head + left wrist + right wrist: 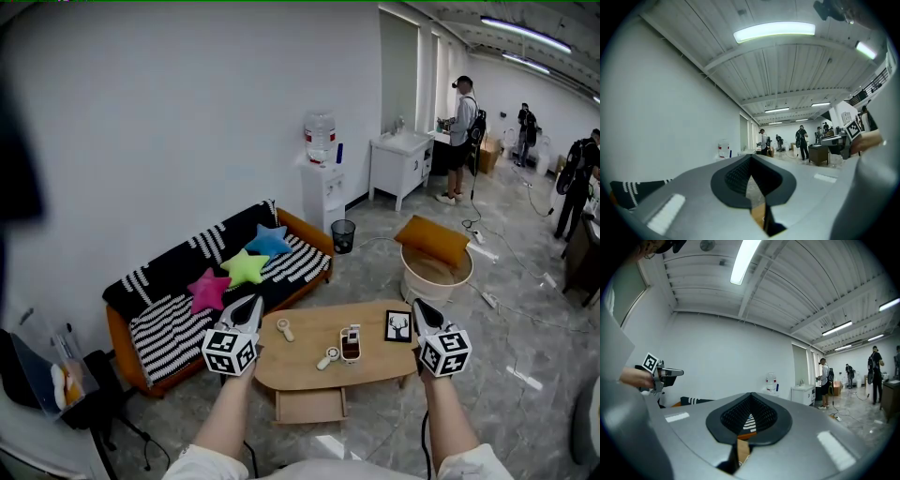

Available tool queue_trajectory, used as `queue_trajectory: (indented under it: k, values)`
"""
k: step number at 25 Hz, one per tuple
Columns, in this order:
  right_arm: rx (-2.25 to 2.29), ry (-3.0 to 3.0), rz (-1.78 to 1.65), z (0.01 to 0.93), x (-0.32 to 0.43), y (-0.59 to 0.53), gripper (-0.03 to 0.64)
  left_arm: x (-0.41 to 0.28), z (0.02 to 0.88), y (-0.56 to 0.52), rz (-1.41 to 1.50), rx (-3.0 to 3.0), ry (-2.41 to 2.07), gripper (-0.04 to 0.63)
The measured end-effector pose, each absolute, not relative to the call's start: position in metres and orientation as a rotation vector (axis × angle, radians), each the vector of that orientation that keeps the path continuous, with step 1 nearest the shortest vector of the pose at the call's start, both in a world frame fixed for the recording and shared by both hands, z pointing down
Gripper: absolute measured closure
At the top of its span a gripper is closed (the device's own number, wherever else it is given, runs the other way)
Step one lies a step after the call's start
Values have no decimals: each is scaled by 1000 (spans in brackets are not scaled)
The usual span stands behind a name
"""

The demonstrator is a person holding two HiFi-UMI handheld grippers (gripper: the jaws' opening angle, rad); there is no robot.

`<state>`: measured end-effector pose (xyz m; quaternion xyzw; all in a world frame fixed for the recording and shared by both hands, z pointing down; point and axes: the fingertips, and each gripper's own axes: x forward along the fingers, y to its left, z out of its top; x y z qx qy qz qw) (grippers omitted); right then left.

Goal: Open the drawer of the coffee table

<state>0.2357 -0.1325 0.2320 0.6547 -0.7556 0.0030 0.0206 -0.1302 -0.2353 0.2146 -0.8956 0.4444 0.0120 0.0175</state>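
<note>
Pale wood is showing in the head view where the coffee table (309, 364) is standing in front of the striped sofa (178, 300). Its drawer (311, 405) is sticking out from under the near edge, towards me. It is looking pulled out, though from this steep angle I cannot be sure it is all the way out.

I am holding both tools up and level, well above the drawer and apart from it. The left tool (251, 304) is hanging over the table's left end, with its jaws closed together and nothing between them. The right tool (418, 307) is hovering by the right end, near a small framed picture (398, 326). Its jaws are pressed together too, and they are gripping nothing.

I am judging the opening as done or nearly done. If the drawer is needing more travel, one tool must drop to the drawer front, spread its jaws, take the front edge and draw it straight towards me. No handle is showing from here.
</note>
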Motion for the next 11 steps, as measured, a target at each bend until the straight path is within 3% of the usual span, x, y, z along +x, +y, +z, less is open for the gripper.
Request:
queue_trajectory:
  k: [11]
  values:
    - [2016,-2354,1,227,239,-132,614,-122,214,-232,47,-2791,1374,597]
